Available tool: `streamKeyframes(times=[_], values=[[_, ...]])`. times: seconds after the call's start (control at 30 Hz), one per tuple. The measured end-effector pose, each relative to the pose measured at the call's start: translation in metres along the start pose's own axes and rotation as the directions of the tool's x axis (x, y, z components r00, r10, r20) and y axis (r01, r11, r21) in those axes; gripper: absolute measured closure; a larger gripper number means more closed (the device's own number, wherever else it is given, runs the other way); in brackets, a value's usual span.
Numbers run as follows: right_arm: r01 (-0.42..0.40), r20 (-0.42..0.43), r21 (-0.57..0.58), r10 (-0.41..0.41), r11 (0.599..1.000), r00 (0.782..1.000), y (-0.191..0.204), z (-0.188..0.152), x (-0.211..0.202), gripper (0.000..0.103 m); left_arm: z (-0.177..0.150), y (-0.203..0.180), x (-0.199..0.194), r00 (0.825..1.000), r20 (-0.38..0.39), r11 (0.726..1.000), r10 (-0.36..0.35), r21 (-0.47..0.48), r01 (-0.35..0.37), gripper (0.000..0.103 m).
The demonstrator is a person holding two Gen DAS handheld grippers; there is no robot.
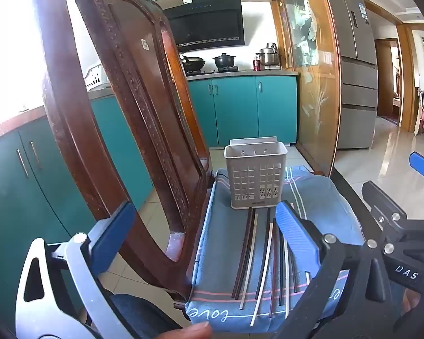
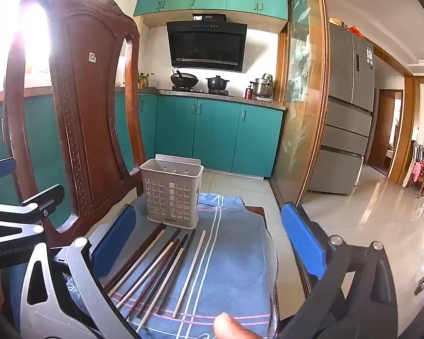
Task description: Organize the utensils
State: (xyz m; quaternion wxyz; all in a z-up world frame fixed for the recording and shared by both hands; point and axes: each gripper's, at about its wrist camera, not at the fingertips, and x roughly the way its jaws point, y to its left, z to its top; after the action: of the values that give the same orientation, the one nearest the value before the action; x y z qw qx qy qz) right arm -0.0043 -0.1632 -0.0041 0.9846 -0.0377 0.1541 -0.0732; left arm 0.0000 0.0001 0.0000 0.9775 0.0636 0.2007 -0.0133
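Several dark and white chopsticks (image 1: pixel 264 257) lie side by side on a blue cloth (image 1: pixel 226 243) over a chair seat. They also show in the right wrist view (image 2: pixel 161 265). A grey slotted utensil holder (image 1: pixel 255 176) stands upright and empty at the far end of the cloth; it also shows in the right wrist view (image 2: pixel 171 195). My left gripper (image 1: pixel 206 234) is open and empty, held above the near end of the chopsticks. My right gripper (image 2: pixel 209 234) is open and empty above the cloth (image 2: pixel 234 254), to the right of the chopsticks.
A carved wooden chair back (image 1: pixel 121 113) rises close on the left of the cloth; it also shows in the right wrist view (image 2: pixel 79 113). Teal kitchen cabinets (image 2: pixel 217 135), a stove with pots (image 2: pixel 200 83) and a fridge (image 2: pixel 350 107) stand behind. Tiled floor (image 2: pixel 381 214) lies to the right.
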Motion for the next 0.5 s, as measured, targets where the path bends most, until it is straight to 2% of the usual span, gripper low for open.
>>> streamKeyframes(times=[0.5], values=[[-0.005,0.028,-0.011,0.005,1.0,1.0,0.0054,0.0025,-0.0091,0.003,-0.0014,0.0004,0.0018,1.0,-0.003,1.0,0.003,0.009,-0.003,0.004]])
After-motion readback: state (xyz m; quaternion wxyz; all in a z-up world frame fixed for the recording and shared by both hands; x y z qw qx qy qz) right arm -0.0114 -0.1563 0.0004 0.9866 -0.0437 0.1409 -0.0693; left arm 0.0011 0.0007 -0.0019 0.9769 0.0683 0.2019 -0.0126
